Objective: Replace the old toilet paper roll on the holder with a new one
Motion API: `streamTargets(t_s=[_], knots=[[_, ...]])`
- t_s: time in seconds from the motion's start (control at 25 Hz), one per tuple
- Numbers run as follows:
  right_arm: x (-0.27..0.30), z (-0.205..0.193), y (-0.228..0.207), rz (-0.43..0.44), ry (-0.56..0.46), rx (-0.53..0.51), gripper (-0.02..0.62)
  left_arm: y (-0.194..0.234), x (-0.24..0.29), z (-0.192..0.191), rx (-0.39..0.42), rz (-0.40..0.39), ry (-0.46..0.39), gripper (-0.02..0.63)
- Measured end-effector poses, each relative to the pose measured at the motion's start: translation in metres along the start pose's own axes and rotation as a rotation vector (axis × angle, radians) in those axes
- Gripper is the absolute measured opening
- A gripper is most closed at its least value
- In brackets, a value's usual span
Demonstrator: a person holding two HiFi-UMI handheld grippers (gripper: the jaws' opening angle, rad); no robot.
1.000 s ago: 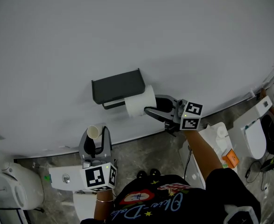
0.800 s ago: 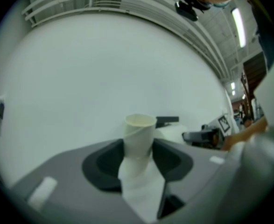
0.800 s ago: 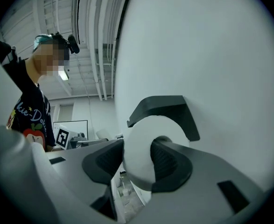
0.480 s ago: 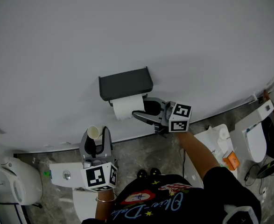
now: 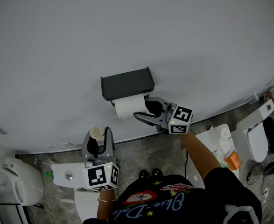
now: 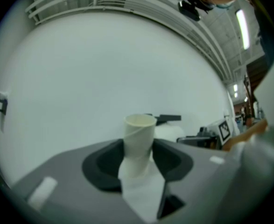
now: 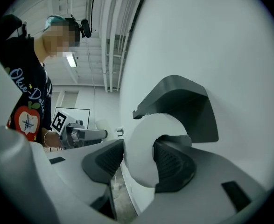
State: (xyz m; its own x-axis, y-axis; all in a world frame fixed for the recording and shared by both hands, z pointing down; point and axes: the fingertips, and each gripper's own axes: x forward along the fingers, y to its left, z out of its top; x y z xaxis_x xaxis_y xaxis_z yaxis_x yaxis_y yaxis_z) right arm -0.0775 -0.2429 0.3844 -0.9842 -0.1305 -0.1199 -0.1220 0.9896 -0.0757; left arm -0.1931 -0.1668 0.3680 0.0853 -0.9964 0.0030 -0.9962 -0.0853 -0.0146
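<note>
In the head view, the right gripper point(image 5: 146, 112) is gripping the new roll point(image 5: 129, 108) and holding it under the dark holder point(image 5: 127, 83) on the wall. The roll is sitting straight ahead of its jaws, with the holder's cover just above them. The left gripper point(image 5: 98, 141) is hanging well below and off to the side. It is clenched on the empty cardboard tube point(image 5: 95, 133), which is standing up out of its jaws.

In the left gripper view, both jaws are squeezing the tube's lower half, so the old core is off the holder and is being held clear of the work.

In the right gripper view, the jaws are pinching the roll's wall, one outside and the other reaching into the core hole. The cover is sitting right above and beyond the tips. Whether the spindle is entering the core cannot be told. To do this step well, the person is likely needing to line the core up with the spindle, slide the roll fully under the cover, and only then let go. The inner jaw should come out without dragging the roll back.
</note>
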Motion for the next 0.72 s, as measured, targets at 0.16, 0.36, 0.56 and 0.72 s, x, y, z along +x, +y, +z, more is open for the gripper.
streamTargets(t_s=[0.16,0.36,0.56,0.72], knots=[[-0.004,-0.002,-0.003,-0.055,0.037,-0.046,0.188,-0.001,0.000,0.001,0.017,0.001,0.000,0.189],[-0.005,-0.008,-0.003,-0.139,0.132,-0.187,0.212,-0.002,-0.001,0.001,0.027,-0.002,0.001,0.189],[-0.030,-0.004,-0.011,-0.302,0.126,-0.212,0.218,-0.009,0.001,-0.003,0.028,-0.017,0.006,0.189],[-0.047,0.007,0.002,-0.380,0.084,-0.245,0.216,-0.016,0.006,-0.010,0.032,-0.037,0.022,0.189]])
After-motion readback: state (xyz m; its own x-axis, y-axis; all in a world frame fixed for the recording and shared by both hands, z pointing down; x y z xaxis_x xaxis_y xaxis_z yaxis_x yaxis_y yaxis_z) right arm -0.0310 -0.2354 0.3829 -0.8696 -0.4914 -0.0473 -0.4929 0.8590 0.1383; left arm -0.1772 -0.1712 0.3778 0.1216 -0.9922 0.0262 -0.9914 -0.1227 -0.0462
